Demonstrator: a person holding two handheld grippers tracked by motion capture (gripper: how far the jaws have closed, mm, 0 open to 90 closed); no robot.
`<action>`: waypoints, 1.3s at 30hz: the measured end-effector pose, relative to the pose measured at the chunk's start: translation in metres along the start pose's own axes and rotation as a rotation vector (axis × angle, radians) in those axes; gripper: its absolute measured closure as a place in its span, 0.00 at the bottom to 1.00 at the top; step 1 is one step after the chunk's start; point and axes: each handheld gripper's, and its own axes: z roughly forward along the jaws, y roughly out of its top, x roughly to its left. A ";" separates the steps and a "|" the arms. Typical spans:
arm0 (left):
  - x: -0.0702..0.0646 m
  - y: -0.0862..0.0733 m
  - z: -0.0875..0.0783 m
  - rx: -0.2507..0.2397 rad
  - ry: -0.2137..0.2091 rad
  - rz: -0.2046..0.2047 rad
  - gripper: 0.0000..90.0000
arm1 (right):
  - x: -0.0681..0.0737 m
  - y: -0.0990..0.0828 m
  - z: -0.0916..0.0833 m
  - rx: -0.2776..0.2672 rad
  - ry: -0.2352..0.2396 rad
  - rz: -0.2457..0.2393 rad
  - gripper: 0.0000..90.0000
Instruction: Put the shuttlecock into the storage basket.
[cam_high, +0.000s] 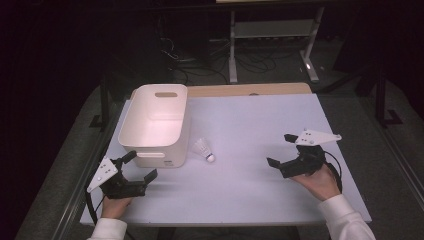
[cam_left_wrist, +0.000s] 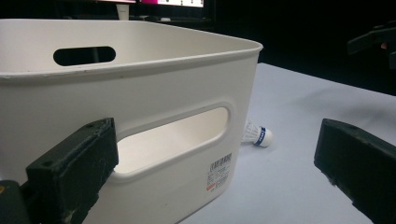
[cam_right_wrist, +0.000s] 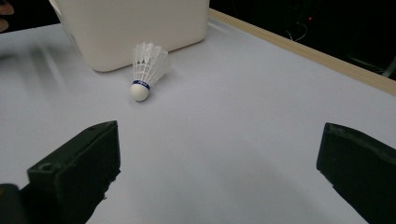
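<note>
High view, one table (cam_high: 250, 200): white shuttlecock (cam_high: 204, 149) lying just beside the white bin (cam_high: 156, 125) toward the left edge; left gripper (cam_high: 139, 166) at the near-left corner, right gripper (cam_high: 281, 150) toward the right edge, both with jaws apart, holding nothing.

**A lit table in a dark room**

We see a white table (cam_high: 260, 195) with a pale wooden strip (cam_high: 250, 90) along its far edge, brightly lit while the room around it is dark. Grey floor (cam_high: 55, 175) flanks it on both sides. Beyond it we make out a white metal frame (cam_high: 272, 30) and tangled black cables (cam_high: 200, 60) on the floor.
</note>
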 end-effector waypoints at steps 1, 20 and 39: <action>0.000 0.000 0.000 -0.002 0.000 -0.001 0.00 | 0.000 0.002 0.001 0.003 0.004 -0.008 0.00; 0.001 0.000 0.000 -0.020 0.023 -0.001 0.00 | 0.008 0.019 0.020 0.060 0.027 -0.051 0.00; 0.000 0.000 0.000 -0.025 0.035 0.007 0.00 | 0.018 0.042 0.036 0.094 0.059 -0.055 0.00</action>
